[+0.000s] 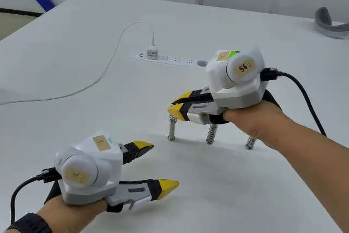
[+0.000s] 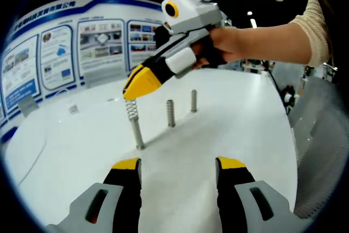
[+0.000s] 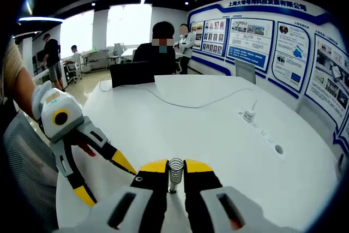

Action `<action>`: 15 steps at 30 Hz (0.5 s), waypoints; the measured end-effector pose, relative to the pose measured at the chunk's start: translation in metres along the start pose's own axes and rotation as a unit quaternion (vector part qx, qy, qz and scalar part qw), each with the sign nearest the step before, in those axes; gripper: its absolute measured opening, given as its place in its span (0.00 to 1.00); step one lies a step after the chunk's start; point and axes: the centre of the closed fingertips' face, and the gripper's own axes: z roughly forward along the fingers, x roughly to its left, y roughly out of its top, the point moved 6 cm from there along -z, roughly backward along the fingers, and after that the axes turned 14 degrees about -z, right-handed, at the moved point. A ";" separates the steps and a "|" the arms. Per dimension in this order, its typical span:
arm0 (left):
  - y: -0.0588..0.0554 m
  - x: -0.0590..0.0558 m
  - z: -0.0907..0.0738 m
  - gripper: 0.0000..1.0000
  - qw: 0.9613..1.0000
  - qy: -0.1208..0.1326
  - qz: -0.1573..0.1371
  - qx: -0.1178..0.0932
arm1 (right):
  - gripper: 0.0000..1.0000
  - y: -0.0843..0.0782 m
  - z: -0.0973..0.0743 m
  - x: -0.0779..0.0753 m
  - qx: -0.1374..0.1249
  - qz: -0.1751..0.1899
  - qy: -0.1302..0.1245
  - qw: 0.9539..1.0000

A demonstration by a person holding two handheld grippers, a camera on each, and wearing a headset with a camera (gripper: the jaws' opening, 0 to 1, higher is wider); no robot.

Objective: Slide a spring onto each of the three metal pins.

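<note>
With two pins [image 2: 170,113] already sprung, the right gripper [image 3: 175,165] is pinching the third spring [image 2: 131,110] atop the last pin [image 2: 137,133] while the left gripper [image 2: 179,163] is idling wide open, empty.

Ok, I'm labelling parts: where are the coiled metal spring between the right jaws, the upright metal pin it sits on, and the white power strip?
Coiled metal spring [image 3: 175,170]: right gripper view, its upper coils.
Upright metal pin [image 2: 137,133]: left gripper view, bare lower shaft.
White power strip [image 1: 172,59]: head view, its middle.
</note>
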 end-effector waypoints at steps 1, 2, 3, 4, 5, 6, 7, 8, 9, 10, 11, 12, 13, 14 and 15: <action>0.000 0.000 0.000 0.56 1.000 0.000 0.000 0.000 | 0.12 0.000 0.000 -0.001 -0.001 0.001 -0.002 1.000; 0.000 0.000 0.000 0.56 1.000 0.000 -0.001 0.000 | 0.12 0.000 0.000 -0.001 -0.002 0.001 -0.002 1.000; 0.000 0.001 0.000 0.56 1.000 0.000 -0.001 0.000 | 0.12 0.000 0.001 -0.001 -0.002 0.003 -0.002 1.000; 0.000 0.001 0.000 0.56 1.000 0.000 -0.001 0.000 | 0.12 0.000 0.001 -0.001 -0.003 0.004 -0.003 1.000; 0.000 0.001 0.000 0.55 1.000 0.000 -0.001 0.000 | 0.12 0.001 0.001 -0.001 -0.003 0.004 -0.004 1.000; 0.000 0.001 0.000 0.55 1.000 0.000 -0.001 -0.001 | 0.12 0.001 0.001 -0.001 -0.002 0.005 -0.006 1.000; 0.000 0.001 0.000 0.55 1.000 0.000 -0.001 -0.001 | 0.12 0.001 0.001 -0.001 -0.002 0.005 -0.006 1.000; 0.000 0.001 0.000 0.55 1.000 0.000 -0.001 0.000 | 0.12 0.001 0.001 -0.001 -0.003 0.007 -0.005 1.000; 0.000 0.001 0.000 0.55 1.000 0.001 -0.001 0.000 | 0.12 0.001 0.000 -0.001 -0.003 0.007 -0.005 1.000; 0.000 0.001 -0.001 0.55 1.000 0.001 -0.001 -0.001 | 0.12 0.000 0.000 -0.001 -0.002 0.007 -0.005 1.000; 0.001 0.001 -0.001 0.55 1.000 0.001 -0.001 -0.001 | 0.12 0.000 0.000 -0.001 -0.002 0.006 -0.006 1.000; 0.001 0.001 -0.001 0.55 1.000 0.001 -0.001 -0.001 | 0.12 0.000 0.000 -0.001 -0.002 0.006 -0.006 1.000; 0.000 0.001 0.000 0.55 1.000 0.001 -0.001 -0.001 | 0.12 -0.001 -0.001 -0.001 -0.002 0.006 -0.006 1.000; 0.000 0.001 0.000 0.55 1.000 0.000 -0.001 -0.001 | 0.12 -0.001 -0.001 -0.001 -0.002 0.006 -0.006 1.000; 0.000 0.001 0.000 0.55 1.000 0.000 -0.001 -0.001 | 0.12 -0.002 -0.001 -0.001 -0.001 0.007 -0.007 1.000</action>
